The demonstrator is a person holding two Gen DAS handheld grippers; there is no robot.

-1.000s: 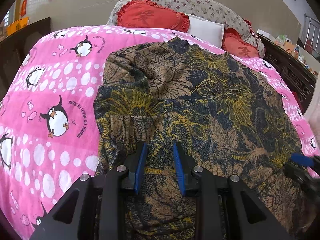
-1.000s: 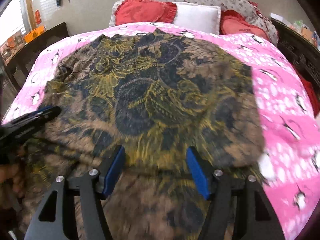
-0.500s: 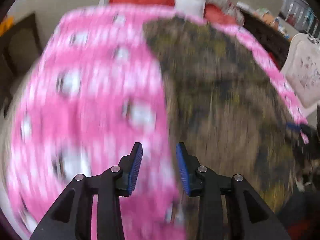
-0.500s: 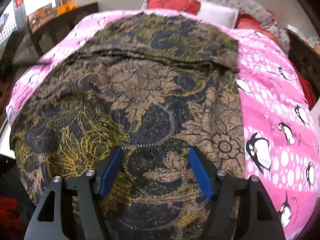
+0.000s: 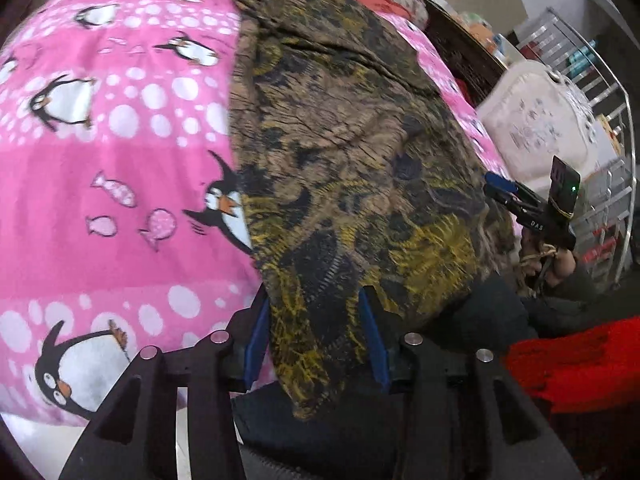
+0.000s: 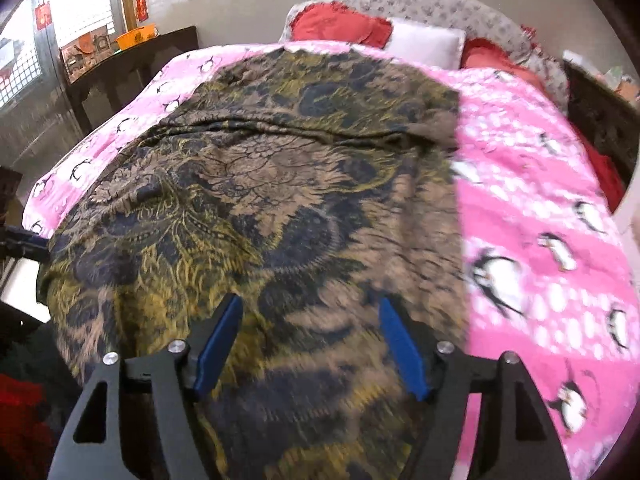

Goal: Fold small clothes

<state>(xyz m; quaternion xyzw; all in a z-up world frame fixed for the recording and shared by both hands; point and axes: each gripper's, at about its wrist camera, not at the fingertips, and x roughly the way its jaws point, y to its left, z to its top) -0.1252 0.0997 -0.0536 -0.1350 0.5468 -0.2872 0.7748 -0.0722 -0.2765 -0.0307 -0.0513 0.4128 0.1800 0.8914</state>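
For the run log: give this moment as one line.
stage: fold starting | cloth: spread on pink bedspread | left gripper: open, cloth corner between fingers | right gripper: open over near edge

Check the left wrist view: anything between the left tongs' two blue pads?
Yes. In the left wrist view, the near corner of the patterned garment hangs between the blue pads of the left tongs, draped over the edge of the pink penguin blanket.

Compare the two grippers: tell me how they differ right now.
The left gripper sits at the patterned garment's corner, beside the pink penguin blanket; the right gripper sits over the garment's middle. The left's fingers stand closer together than the right's. Both have blue fingers, are open, with fabric between them.
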